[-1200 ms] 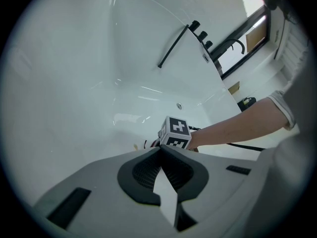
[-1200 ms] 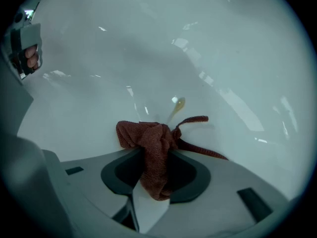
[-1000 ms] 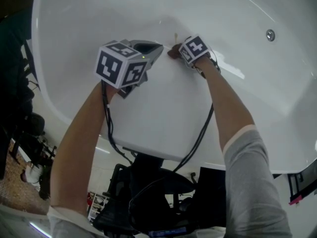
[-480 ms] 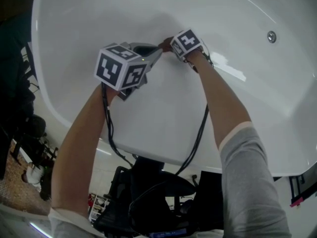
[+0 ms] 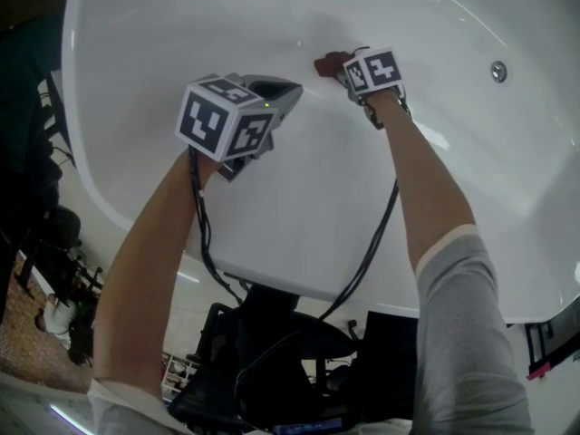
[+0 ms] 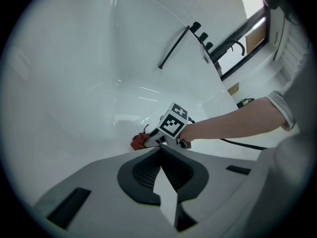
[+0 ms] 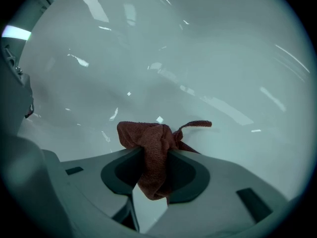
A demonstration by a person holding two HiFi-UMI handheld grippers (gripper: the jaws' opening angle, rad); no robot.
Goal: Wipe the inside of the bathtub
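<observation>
Gripping red cloth inside bathtub, right gripper jaws clamped on it, left gripper jaws closed, empty.

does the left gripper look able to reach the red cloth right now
Probably yes: only bare tub wall lies between the left gripper and the red cloth, though the right gripper clamps it.

place: indoor workroom | cues: white bathtub near black office chair
</observation>
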